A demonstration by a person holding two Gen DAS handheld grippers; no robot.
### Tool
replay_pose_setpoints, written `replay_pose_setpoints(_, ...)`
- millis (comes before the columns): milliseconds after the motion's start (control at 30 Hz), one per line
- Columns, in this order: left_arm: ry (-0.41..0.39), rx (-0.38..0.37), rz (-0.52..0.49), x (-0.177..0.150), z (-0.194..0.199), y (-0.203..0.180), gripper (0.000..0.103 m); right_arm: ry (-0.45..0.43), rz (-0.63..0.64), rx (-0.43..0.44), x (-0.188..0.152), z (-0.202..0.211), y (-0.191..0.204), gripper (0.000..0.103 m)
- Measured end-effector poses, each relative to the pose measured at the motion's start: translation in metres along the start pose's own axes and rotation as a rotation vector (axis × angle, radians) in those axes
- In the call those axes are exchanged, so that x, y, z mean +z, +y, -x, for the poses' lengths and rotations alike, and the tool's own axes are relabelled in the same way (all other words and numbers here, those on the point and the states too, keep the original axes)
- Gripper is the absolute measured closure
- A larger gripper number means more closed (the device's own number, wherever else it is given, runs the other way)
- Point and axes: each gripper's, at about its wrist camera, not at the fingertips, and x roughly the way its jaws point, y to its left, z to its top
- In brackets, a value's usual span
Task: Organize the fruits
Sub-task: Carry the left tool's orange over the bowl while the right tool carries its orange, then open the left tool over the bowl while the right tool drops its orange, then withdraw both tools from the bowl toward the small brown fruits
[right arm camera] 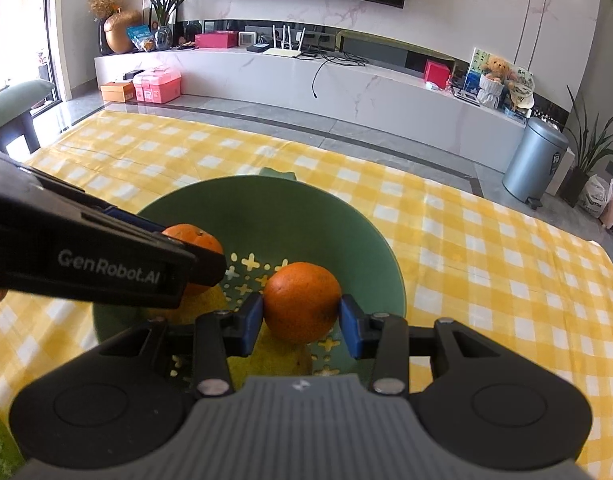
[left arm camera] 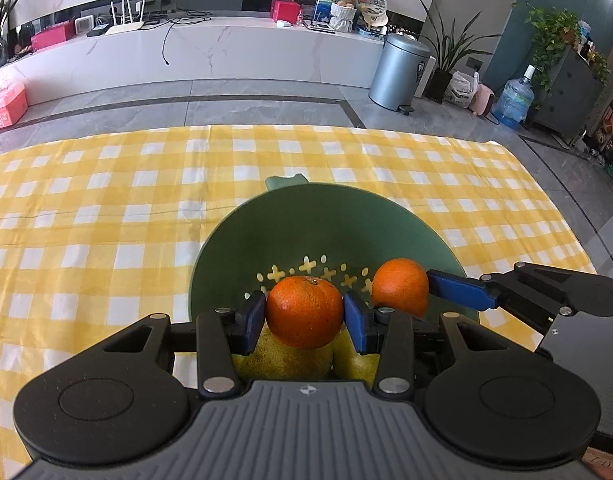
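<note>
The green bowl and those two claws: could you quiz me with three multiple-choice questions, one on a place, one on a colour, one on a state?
1. Where are both oranges?
A) over the green bowl
B) on the floor
C) beside the bin

2. What colour are the gripper pads?
A) red
B) blue
C) white

3. The left gripper is:
A) empty
B) shut on an orange
C) holding a cup

Answers: A, both oranges hang above the green bowl; B, blue pads show; B, the left gripper clamps its orange, as the right gripper clamps the other orange.

Left gripper (left arm camera: 304, 314) and right gripper (right arm camera: 301, 314) pointed steeply downward side by side, each with blue pads clamped on a round fruit.
</note>
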Motion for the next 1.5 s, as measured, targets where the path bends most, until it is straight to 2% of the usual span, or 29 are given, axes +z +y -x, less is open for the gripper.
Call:
replay_pose_setpoints(400, 0.016, 0.02, 0.015, 0.019, -0.021, 0.004, 0.054, 0.072, -0.011, 0.022, 0.01, -0.033, -0.006, 0.064)
replay_pose_setpoints(733, 0.052, 0.028, 0.009, 0.015, -0.032, 0.004, 0.052, 0.093, -0.004, 0.022, 0.005, -0.04, -0.005, 0.065)
replay_pose_setpoints(900, 0.034, 0.029, -0.003, 0.015, -0.024, 0.002, 0.042, 0.088, 0.014, 0.018, 0.006, -0.035, -0.004, 0.062)
replay_pose_setpoints(1067, -0.011, 0.033, -0.027, 0.016, -0.007, -0.005, 0.029, 0.064, 0.036, 0.005, 0.006, -0.022, -0.001, 0.049)
replay_pose_setpoints(1267, -0.068, 0.048, -0.052, 0.013, 0.022, -0.01, 0.025, 0.007, 0.025, -0.024, 0.004, 0.007, 0.0, 0.027)
replay_pose_setpoints(1500, -0.102, 0.037, -0.039, -0.001, 0.055, -0.011, 0.025, -0.069, -0.026, -0.053, -0.005, 0.05, 0.002, 0.022)
